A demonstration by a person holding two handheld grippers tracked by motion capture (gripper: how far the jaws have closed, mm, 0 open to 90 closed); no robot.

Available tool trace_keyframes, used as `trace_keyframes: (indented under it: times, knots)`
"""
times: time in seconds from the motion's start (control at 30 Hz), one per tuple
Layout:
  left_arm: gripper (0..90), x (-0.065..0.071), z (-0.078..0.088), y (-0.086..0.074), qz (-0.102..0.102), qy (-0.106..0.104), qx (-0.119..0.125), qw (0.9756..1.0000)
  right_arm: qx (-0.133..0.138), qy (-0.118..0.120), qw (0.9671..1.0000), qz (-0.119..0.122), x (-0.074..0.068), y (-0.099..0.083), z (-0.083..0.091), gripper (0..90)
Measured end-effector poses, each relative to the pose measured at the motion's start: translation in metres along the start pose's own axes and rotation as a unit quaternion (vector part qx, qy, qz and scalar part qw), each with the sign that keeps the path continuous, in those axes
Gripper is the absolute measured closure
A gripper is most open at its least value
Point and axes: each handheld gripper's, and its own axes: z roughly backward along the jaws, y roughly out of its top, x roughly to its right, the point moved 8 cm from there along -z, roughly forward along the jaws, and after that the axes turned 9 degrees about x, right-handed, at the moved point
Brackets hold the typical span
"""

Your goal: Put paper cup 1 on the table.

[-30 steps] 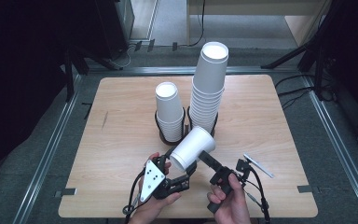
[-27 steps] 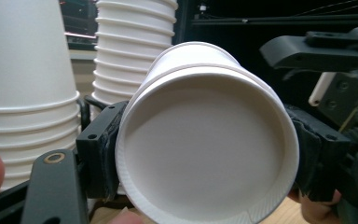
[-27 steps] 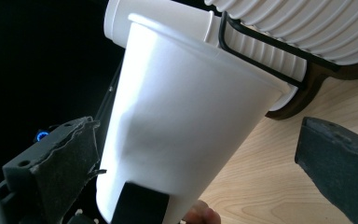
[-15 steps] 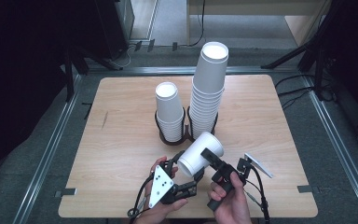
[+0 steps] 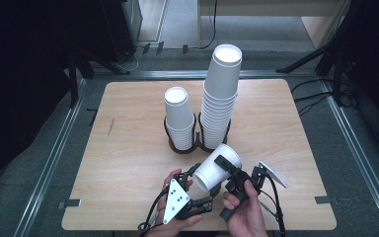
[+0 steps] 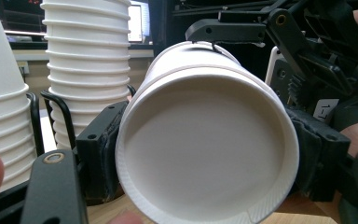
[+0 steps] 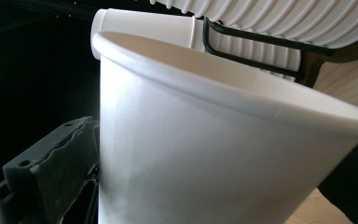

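The cup point(image 5: 217, 169) lies tilted between both grippers. The left gripper point(image 6: 200, 163) pinches its base end; the right gripper point(image 5: 234, 173) clamps its wall nearer the rim. It looks light and thin-walled, easily crushed, so gentle holds suit it, best near the stiffer base.

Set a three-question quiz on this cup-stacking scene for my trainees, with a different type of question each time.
1. True or false: in the high view, the taller stack stands to the right of the shorter stack.
2. The loose cup is: A) upright on the table; B) tipped on its side, held up at the grippers; C) nested on a stack.
3. Which end of the loose cup do the jaws of the left gripper clamp?

Key: 1 true; 2 B; 3 its closed base end.
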Motion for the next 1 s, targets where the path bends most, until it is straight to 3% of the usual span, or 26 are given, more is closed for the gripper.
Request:
trace_keyframes:
  times: [0.17, 0.3, 0.43, 0.6, 0.7, 0.8, 0.87, 1.0]
  knots:
    - [23.4, 0.0, 0.0, -0.001, 0.0, -0.001, 0.0, 1.0, 0.006, 0.003, 0.9999, -0.01, 0.002, 0.003, 0.0, 7.6]
    - [23.2, -0.001, 0.0, -0.001, 0.002, -0.001, 0.0, 1.0, 0.009, 0.019, 0.9997, -0.016, 0.002, 0.002, -0.001, 10.3]
    - [22.7, -0.001, 0.0, -0.001, 0.001, -0.003, -0.002, 1.0, 0.006, 0.019, 0.9993, -0.032, 0.001, 0.001, 0.0, 11.8]
    - [21.8, -0.002, 0.001, -0.001, 0.007, -0.007, -0.004, 0.9999, 0.009, 0.023, 0.9992, -0.032, 0.001, 0.001, 0.001, 13.0]
    - [20.6, -0.001, 0.002, 0.001, 0.012, -0.012, -0.005, 0.9998, 0.016, 0.037, 0.9989, -0.023, -0.003, 0.002, 0.001, 13.3]
    - [13.0, -0.001, 0.002, -0.003, 0.007, -0.012, -0.028, 0.9995, 0.03, 0.043, 0.9986, -0.001, -0.005, 0.005, 0.002, 13.3]
    - [12.1, -0.002, 0.001, -0.004, 0.004, -0.007, -0.033, 0.9994, 0.04, 0.04, 0.9984, 0.009, -0.006, 0.008, 0.003, 13.3]
    - [13.6, 0.0, 0.002, -0.004, 0.012, -0.02, -0.033, 0.9992, 0.055, 0.027, 0.9976, 0.033, -0.004, 0.014, 0.004, 13.2]
